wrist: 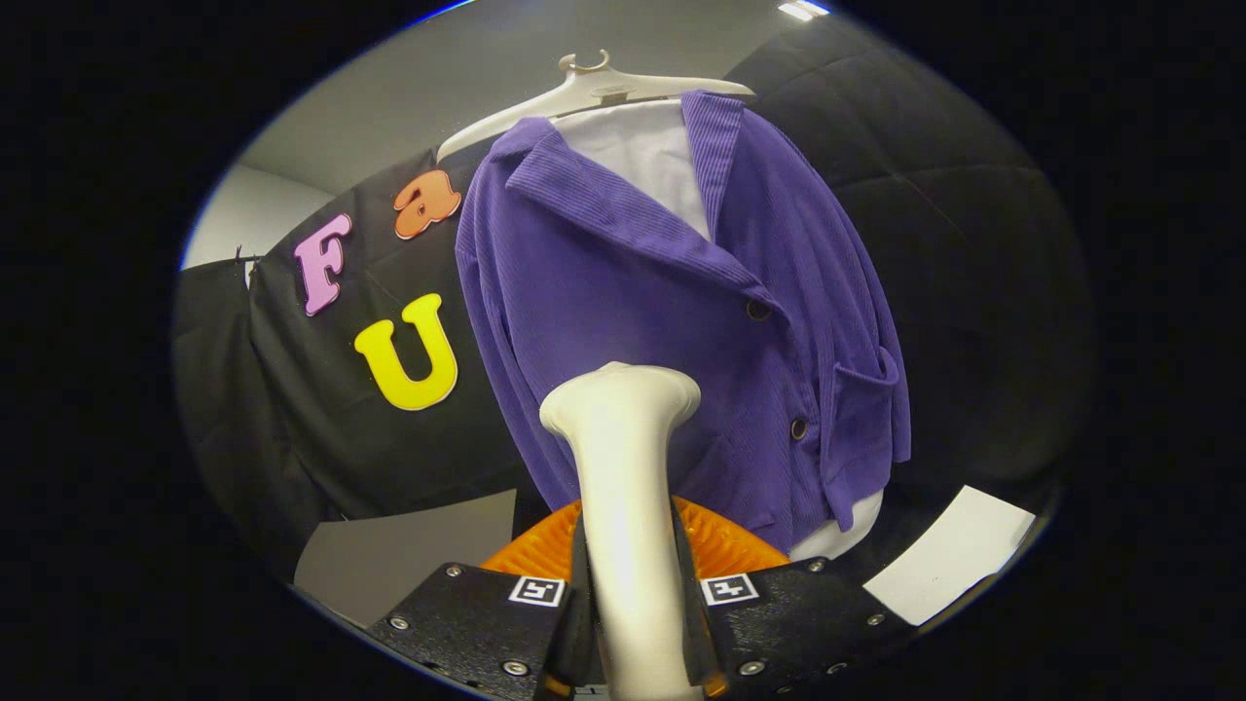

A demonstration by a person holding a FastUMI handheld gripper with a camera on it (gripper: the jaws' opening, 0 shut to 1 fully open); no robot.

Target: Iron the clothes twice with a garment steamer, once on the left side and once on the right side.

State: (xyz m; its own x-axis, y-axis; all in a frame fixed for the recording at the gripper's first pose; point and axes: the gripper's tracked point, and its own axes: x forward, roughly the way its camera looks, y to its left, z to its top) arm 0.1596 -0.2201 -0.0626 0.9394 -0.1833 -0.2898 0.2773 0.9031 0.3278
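Firmly, the gripper [630, 608] clamps both fingers on the cream garment steamer [623, 458], whose head rises just before the purple corduroy jacket [623, 292] hanging on a white hanger [584, 88].

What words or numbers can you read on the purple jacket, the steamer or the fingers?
None can be read.
Purple corduroy jacket: plain cloth and buttons, no text.
Garment steamer, clamped between the fingers: no print showing.
Gripper: two square black-and-white marker tags, patterns, not words.
White hanger: a small patch, too blurred to read.
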